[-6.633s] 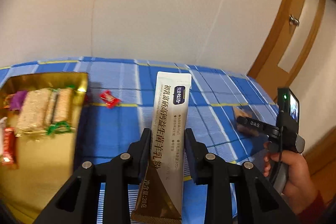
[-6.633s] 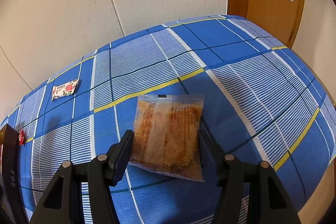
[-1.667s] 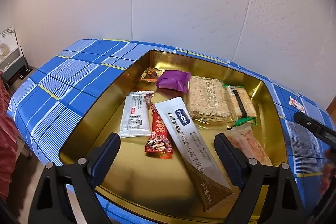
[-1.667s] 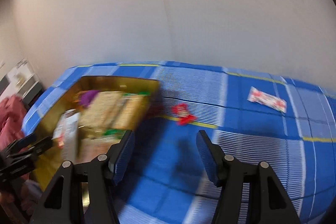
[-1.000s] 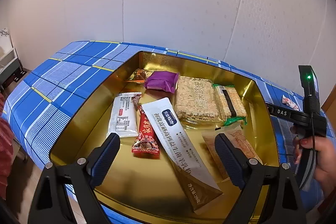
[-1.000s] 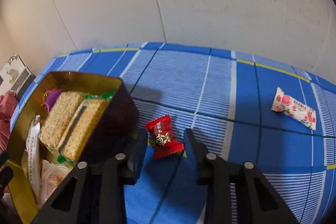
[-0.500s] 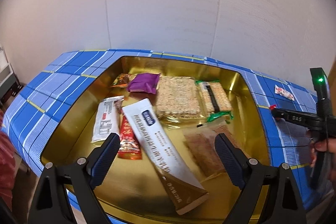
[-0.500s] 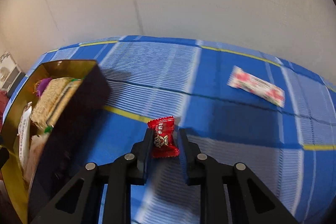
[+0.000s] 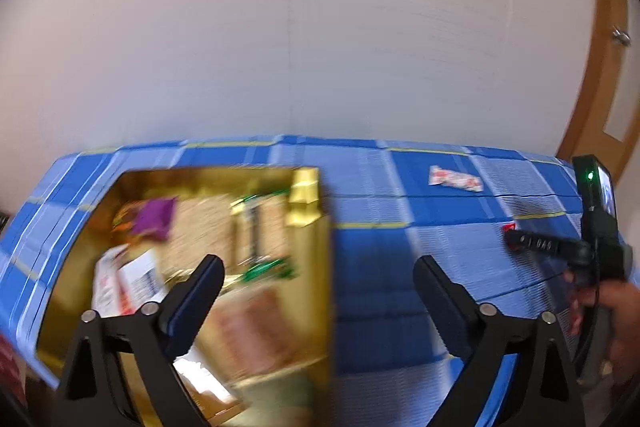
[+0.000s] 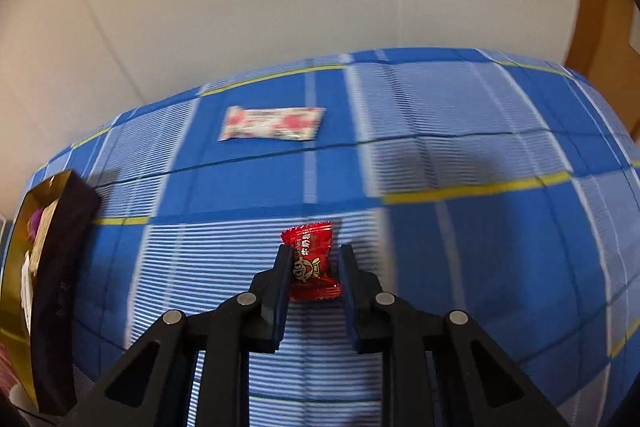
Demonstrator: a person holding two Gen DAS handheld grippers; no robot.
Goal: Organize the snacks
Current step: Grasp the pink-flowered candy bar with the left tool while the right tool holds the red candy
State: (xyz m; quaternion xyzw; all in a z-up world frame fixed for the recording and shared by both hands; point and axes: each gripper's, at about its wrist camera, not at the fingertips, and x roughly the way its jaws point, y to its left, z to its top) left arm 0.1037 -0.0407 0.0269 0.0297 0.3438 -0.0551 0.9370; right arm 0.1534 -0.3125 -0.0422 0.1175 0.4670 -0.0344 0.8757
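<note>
A gold tray (image 9: 308, 195) holds several wrapped snacks, blurred in the left wrist view. My left gripper (image 9: 318, 263) hangs over the tray's right edge and the blue checked cloth. Its jaws are opening and nothing is between them. At the far right of that view is my right gripper (image 9: 516, 241) with a small red candy (image 9: 510, 227) at its tip. In the right wrist view the right gripper (image 10: 316, 251) is shut on the red candy (image 10: 310, 239) just above the cloth. A pink-and-white floral packet (image 10: 272, 123) lies farther back on the cloth.
The tray's dark outer wall (image 10: 60, 247) stands at the left edge of the right wrist view. A person's hand (image 9: 616, 311) holds the right gripper's handle. The floral packet (image 9: 454, 179) lies near the wall. A wooden door (image 9: 604, 67) stands at the right.
The right jaws closed on the red candy and carried it right, away from the tray. The left gripper swung right, from over the tray's middle to its right edge.
</note>
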